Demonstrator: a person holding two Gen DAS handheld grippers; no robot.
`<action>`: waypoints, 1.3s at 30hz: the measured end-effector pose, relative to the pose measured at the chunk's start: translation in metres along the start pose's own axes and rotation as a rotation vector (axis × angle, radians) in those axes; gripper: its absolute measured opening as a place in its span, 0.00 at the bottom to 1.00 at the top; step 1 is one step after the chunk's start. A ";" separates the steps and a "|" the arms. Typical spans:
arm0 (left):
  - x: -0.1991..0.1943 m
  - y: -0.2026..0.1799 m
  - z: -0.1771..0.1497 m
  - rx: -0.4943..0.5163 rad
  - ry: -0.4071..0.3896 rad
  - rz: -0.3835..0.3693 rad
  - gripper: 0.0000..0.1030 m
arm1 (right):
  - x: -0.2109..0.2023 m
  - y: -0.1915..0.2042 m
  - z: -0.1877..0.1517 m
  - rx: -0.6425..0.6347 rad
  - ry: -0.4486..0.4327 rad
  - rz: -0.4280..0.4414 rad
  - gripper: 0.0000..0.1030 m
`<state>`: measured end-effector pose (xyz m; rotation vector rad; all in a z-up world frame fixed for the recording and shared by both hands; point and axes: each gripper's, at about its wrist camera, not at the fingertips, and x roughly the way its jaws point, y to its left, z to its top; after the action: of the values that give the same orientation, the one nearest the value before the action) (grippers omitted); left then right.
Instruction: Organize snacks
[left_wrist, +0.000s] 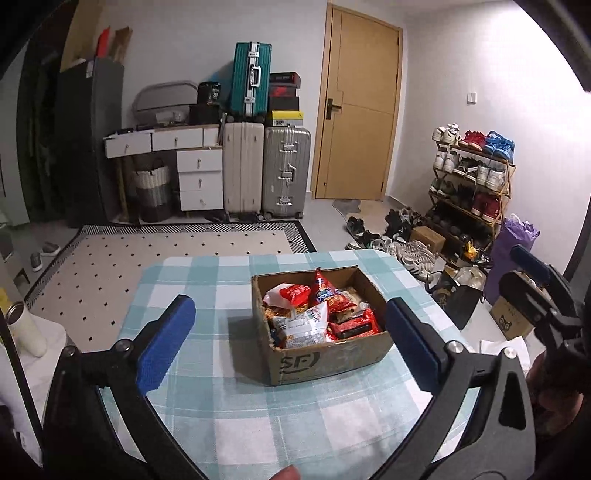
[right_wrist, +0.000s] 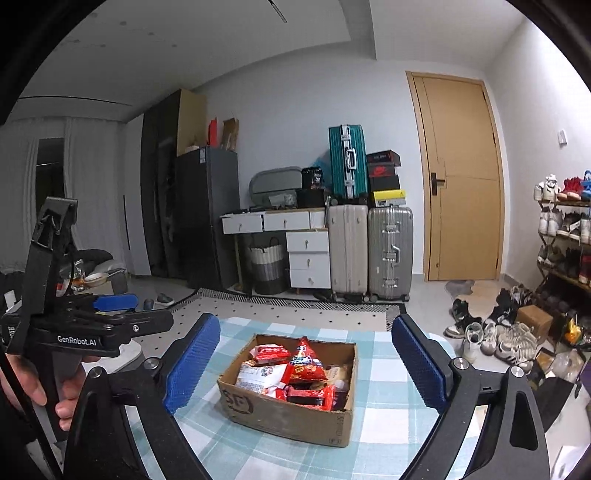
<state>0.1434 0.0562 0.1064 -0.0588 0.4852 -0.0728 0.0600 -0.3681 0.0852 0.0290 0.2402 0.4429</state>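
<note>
The left hand-held gripper (left_wrist: 291, 341) is spread wide with nothing between its blue pads (left_wrist: 167, 341), and the right hand-held gripper (right_wrist: 301, 365) is just as wide and empty. Both hang over the near edge of the bench (left_wrist: 229, 417), aimed at the cardboard box (left_wrist: 328, 360), which probably frames it for a reach.

The box sits toward the far right corner of the checked cloth. The snacks (left_wrist: 314, 314) lie heaped inside it in a jumble, red packets uppermost, none on the bare cloth. That fits either a gathered pile or one awaiting sorting.
</note>
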 end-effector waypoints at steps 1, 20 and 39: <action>-0.002 0.003 -0.004 -0.002 -0.003 0.007 0.99 | -0.003 0.002 -0.001 -0.005 -0.004 -0.002 0.94; 0.027 0.037 -0.106 0.025 -0.051 0.143 0.99 | -0.038 0.018 -0.083 -0.088 -0.099 -0.100 0.98; 0.059 0.056 -0.173 -0.013 -0.080 0.189 0.99 | -0.013 -0.004 -0.152 -0.070 -0.049 -0.170 0.99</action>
<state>0.1176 0.1000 -0.0777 -0.0280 0.4095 0.1175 0.0145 -0.3812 -0.0595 -0.0485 0.1769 0.2811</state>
